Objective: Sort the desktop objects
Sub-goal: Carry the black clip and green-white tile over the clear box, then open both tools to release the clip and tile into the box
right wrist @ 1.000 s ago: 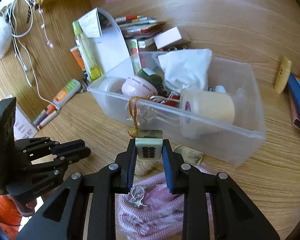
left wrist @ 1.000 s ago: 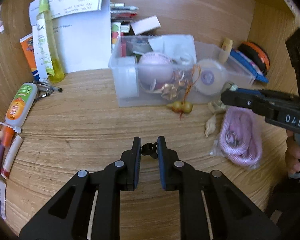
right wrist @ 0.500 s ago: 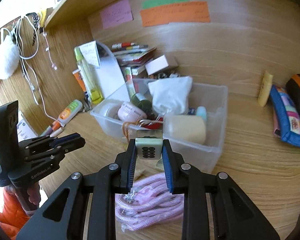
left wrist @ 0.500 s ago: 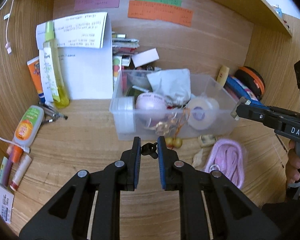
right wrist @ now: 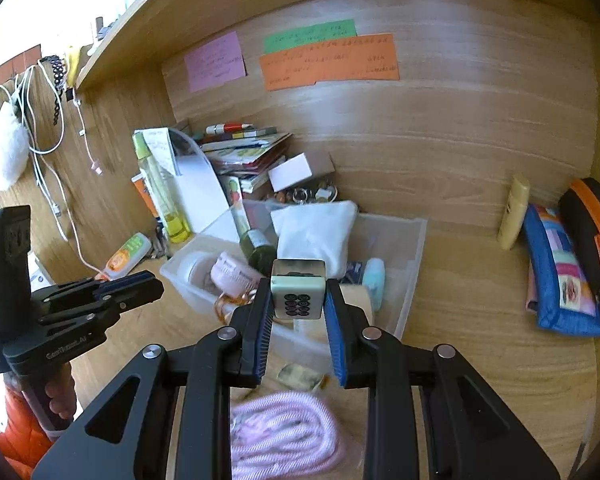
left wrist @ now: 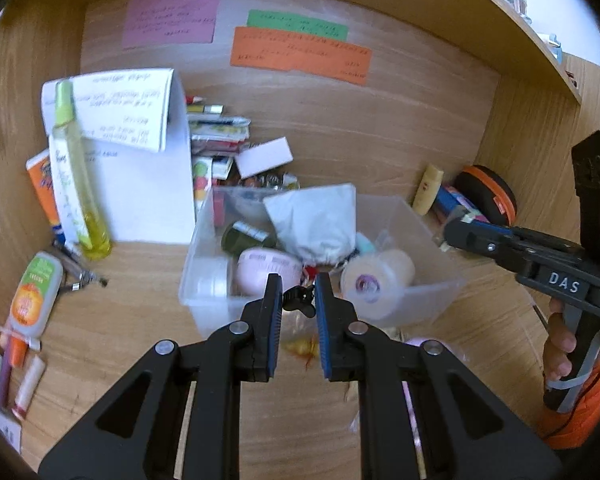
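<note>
Right wrist: cluttered wooden desk (right wrist: 480, 292) – right hand-held gripper (right wrist: 298, 300) clamps mahjong tile (right wrist: 298, 294); left (left wrist: 296, 300) pinches black clip (left wrist: 299, 298).

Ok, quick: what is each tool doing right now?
Left tool: closed on a small black clip.
Right tool: closed on a pale green tile with dark dots.

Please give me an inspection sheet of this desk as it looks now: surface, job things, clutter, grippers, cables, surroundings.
Surface: wooden desk, crowded.
Job's things: clear bin partly filled; mahjong tile; small black clip.
Clutter: pink cord, yellow bottle, blue pouch.
Grippers: right gripper shut on tile; left gripper shut on clip.
Cables: white cables hang on left wall.
Surroundings: coloured notes on back panel.
</note>
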